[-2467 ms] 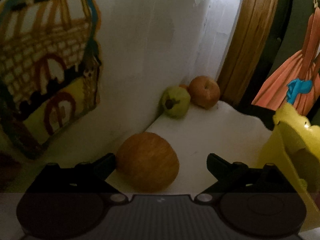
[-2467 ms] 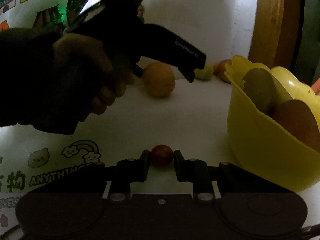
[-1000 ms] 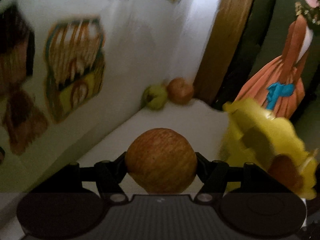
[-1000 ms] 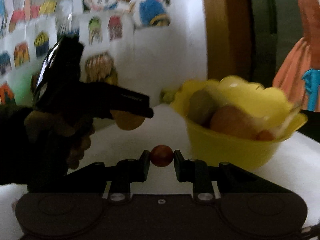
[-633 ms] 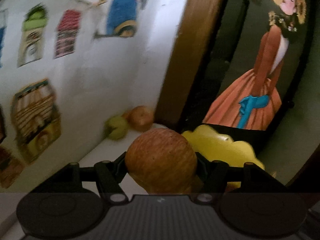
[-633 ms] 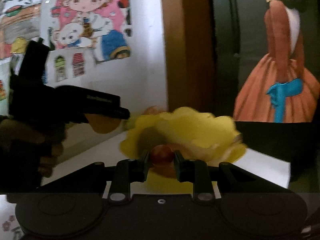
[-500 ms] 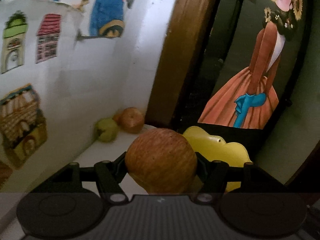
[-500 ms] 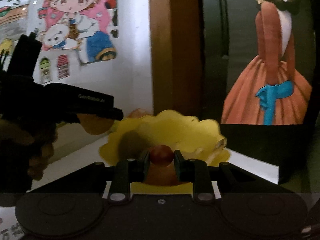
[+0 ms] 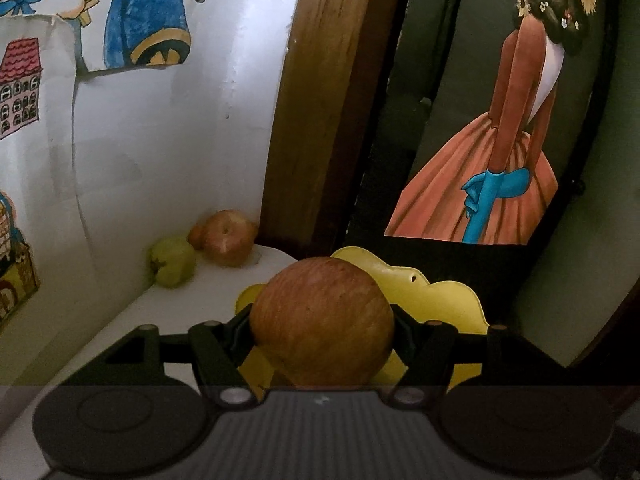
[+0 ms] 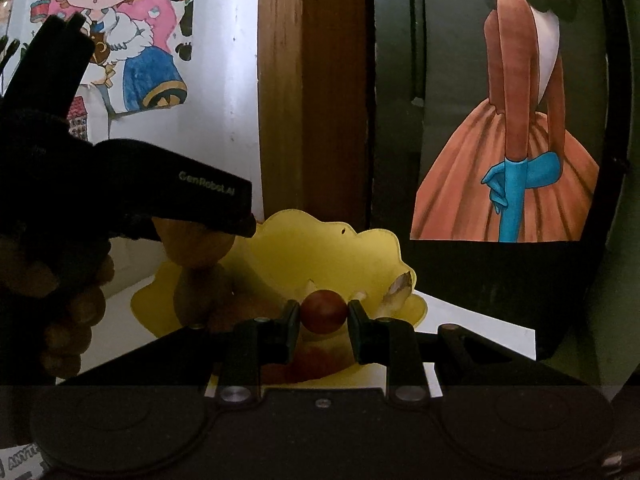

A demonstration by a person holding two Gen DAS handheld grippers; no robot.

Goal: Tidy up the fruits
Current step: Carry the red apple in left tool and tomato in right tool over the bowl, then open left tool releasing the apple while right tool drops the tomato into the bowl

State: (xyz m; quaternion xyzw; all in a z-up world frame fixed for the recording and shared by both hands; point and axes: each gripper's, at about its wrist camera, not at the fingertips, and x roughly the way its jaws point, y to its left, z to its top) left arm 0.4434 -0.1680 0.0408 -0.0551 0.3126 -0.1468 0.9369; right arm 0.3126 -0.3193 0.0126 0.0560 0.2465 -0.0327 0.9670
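on the left hand-held gripper holding an apple, "GenRobot.AI" reads

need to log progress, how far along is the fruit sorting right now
Partly done. The yellow bowl already holds some fruit, though what kind is hard to tell. In hand: the left claw grips a large apple and the right claw a small red fruit, both held near the bowl, not yet dropped in. Left: a green fruit and another apple sit by the wall.
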